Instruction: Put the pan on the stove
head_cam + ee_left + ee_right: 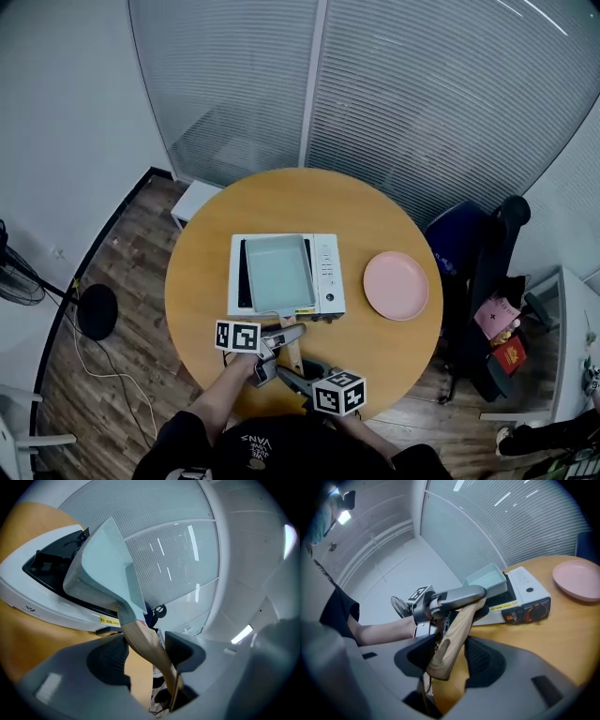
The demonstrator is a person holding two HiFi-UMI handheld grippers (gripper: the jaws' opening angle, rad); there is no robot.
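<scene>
Pan [278,272], pale blue-green and rectangular, with a wooden handle [292,354]: it lies over the left part of the white tabletop stove [328,267], inside the stove's outline. The handle projects past the stove's front edge toward you. Whether the base rests fully on the burner cannot be told from any view.

Your left hand-held gripper [292,331] meets the handle just in front of the stove. In the left gripper view its jaws [143,651] are closed in on the handle [145,639], with both dark pads against the wood. The pan body [105,564] rises ahead of them, over the stove [28,592].

Your right hand-held gripper [284,375] takes the same handle farther from the stove, at its free end. In the right gripper view its jaws [449,656] are drawn in on the rounded butt of the handle [454,630], a pad on each side. The left hand-held gripper [454,597] lies across the handle above them, nearer the stove [529,590].

The stove stands near the middle of the round wooden table [300,197]. A pink round plate [396,285] lies on the table to the stove's right, apart from it.
</scene>
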